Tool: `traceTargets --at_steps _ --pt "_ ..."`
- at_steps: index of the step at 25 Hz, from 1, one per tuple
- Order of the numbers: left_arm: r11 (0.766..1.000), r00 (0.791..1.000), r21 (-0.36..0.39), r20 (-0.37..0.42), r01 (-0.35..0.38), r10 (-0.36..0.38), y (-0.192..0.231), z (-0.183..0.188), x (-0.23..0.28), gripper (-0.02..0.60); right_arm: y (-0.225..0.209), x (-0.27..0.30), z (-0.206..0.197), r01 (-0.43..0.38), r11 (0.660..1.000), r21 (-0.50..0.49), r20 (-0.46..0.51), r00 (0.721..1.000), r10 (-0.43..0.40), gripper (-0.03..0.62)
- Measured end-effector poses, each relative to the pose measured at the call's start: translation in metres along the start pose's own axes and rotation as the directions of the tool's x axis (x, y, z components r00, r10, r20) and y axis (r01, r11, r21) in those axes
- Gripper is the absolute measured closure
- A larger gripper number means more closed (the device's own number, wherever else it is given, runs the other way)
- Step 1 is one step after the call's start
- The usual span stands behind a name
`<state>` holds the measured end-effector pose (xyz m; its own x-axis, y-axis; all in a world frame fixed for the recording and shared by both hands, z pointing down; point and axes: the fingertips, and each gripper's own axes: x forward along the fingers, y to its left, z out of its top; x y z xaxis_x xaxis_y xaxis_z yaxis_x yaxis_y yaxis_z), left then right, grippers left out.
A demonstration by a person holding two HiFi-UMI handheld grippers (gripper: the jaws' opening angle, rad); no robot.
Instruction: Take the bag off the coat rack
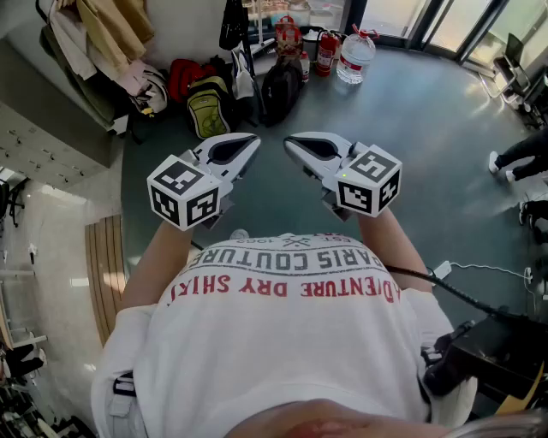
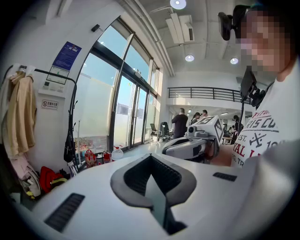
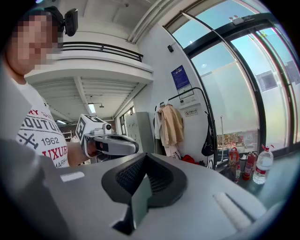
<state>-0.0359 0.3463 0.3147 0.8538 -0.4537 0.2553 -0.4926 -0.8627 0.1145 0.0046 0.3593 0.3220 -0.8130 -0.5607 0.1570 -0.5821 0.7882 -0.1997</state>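
Bag: the black bag [image 1: 233, 24] hangs limp on the coat rack [image 2: 73, 108], at about 12 o'clock from both grippers in the head view and well apart from them.
Bag, handling: likely soft cloth and fairly light. It will sag and swing when lifted, and nothing about it looks fragile.
Bag, where to grip: probably at the narrow top where it meets the rack, then up and off. The strap and hook are too small to make out.
Coat rack: a thin dark frame against the white wall, with coats [image 1: 103, 34] hanging at about 10 o'clock from the bag.
Floor below: backpacks [image 1: 208, 111] are heaped at the rack's foot. Red fire extinguishers [image 1: 328, 53] and a water bottle [image 1: 353, 58] stand at about 3 o'clock from the bag.
Left gripper [image 1: 253, 140]: jaws pressed together with nothing between them, held in front of the person's chest and aimed toward the rack.
Right gripper [image 1: 289, 142]: jaws likewise closed and empty, just beside the left one, the tips near each other.
Step in hand: the reach has not begun, and the jaws need to part before either can take the bag.
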Motion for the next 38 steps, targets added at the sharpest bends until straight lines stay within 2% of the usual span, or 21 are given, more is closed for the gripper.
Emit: traceTargets --at_steps 14,27,38 --pt "1.000 1.000 -0.013 -0.004 0.023 -0.023 -0.002 -0.001 0.003 0.581 -0.001 -0.001 0.000 0.001 1.000 0.010 0.010 1.000 -0.001 0.592" --pt "0.996 0.997 -0.038 0.023 0.075 -0.074 0.008 0.007 0.018 0.581 -0.018 -0.003 0.006 0.049 0.999 0.011 -0.003 0.999 -0.049 0.592" --pt "0.993 0.993 -0.025 -0.008 0.115 -0.116 0.008 0.001 0.042 0.581 -0.031 -0.013 0.003 0.091 0.996 0.006 -0.004 0.996 -0.091 0.592"
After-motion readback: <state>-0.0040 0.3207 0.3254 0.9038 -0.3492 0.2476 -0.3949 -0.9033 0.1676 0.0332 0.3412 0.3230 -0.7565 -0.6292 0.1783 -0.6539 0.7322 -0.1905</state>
